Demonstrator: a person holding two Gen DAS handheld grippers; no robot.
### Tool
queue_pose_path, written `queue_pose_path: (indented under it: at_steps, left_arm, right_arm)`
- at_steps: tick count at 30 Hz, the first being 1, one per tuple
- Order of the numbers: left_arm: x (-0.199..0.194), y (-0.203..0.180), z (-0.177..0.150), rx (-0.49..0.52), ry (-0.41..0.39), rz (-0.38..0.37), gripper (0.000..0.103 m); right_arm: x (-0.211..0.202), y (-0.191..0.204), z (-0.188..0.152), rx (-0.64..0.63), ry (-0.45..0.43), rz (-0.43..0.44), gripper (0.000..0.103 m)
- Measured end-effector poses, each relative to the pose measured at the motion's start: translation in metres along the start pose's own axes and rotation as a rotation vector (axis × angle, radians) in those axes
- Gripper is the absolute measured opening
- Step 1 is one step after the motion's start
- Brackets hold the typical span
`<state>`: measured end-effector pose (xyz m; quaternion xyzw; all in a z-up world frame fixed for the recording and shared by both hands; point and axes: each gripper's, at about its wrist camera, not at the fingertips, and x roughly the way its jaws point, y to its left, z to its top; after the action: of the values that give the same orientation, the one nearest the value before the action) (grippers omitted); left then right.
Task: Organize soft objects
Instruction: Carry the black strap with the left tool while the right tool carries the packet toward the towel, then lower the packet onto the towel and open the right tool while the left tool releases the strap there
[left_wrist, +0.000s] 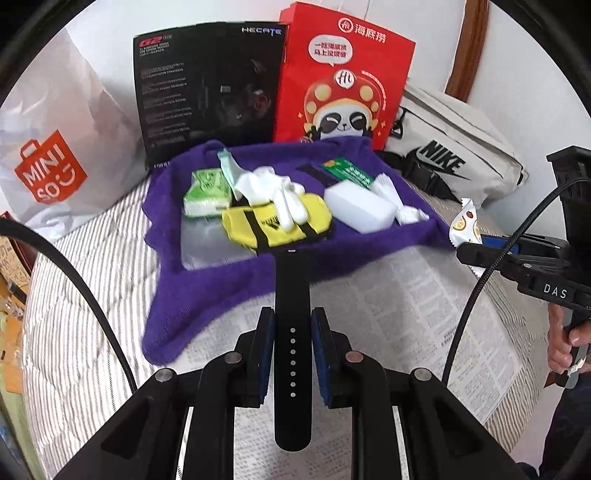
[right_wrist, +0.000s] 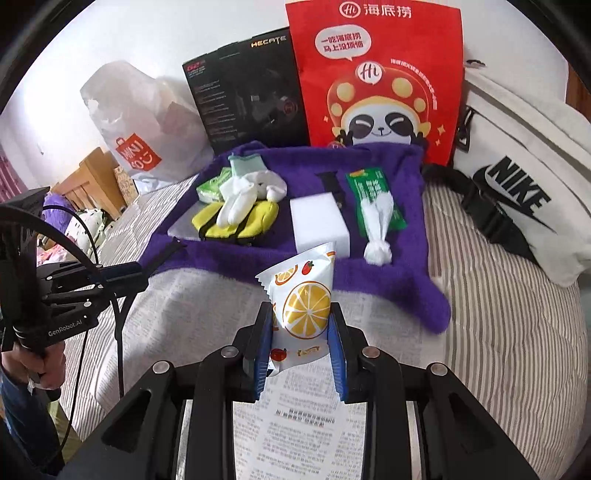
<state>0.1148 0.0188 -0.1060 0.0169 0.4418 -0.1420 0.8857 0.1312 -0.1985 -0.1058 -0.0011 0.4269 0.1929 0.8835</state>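
Nearest us, the left gripper (left_wrist: 292, 354) pinches a black strap (left_wrist: 291, 332) between nearly closed pads, its long free end reaching toward the purple towel (left_wrist: 207, 280). We hold the right gripper (right_wrist: 300, 343) clamped on a lemon packet (right_wrist: 301, 306), just near of that towel's edge. On the towel lie a white block (right_wrist: 319, 225), a yellow pouch (right_wrist: 236, 221) under white gloves (right_wrist: 240, 199), and a green sachet (right_wrist: 373, 195) to the right. We judge two risks: the strap, gripped at its narrow middle, may swing and sweep the pouch or gloves off; the slick, puffy packet may squirt from the pads if squeezed unevenly, or land on the newspaper (right_wrist: 291, 424) short of the towel.
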Motion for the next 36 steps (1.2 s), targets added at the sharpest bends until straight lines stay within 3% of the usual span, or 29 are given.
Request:
queue_pose_path:
  at_steps: [21,36]
  left_arm:
    - [0.016,0.040,0.073,-0.039,-0.047,0.008,0.020]
    - [0.054,0.055,0.112,-0.049,-0.029,-0.028,0.020]
  right_arm:
    - [0.039,-0.026,0.091,-0.003,-0.015,-0.076,0.029]
    - [0.127,-0.044,0.117,0.006,0.140,-0.102,0.029]
